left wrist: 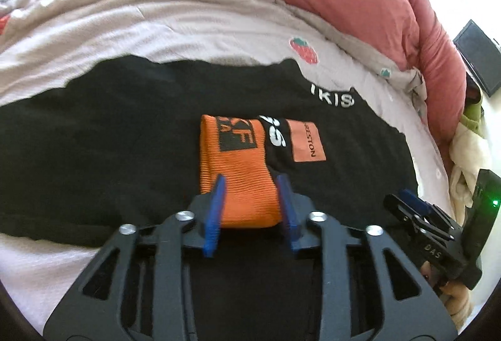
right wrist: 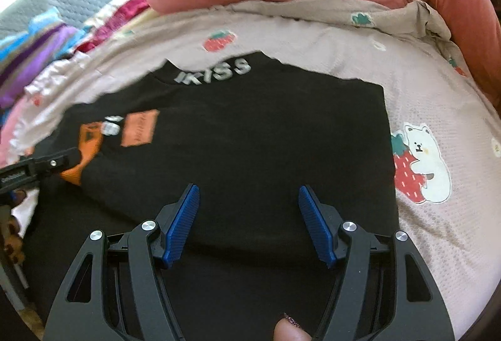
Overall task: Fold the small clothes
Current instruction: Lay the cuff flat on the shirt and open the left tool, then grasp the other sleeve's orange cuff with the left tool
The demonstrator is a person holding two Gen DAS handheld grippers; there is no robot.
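Folding looks roughly halfway, I'd say. From the left wrist view, the black top (left wrist: 125, 128) lies flat on the bed (left wrist: 156, 28) with its orange cuff (left wrist: 241, 172) laid across the body; the left hand-held gripper (left wrist: 250, 190) straddles that cuff with its blue pads slightly apart, so let go rather than pinching. From the right wrist view, the right hand-held gripper (right wrist: 249, 194) hangs wide and empty over the top's near right part. That side and the final fold seem left to do.
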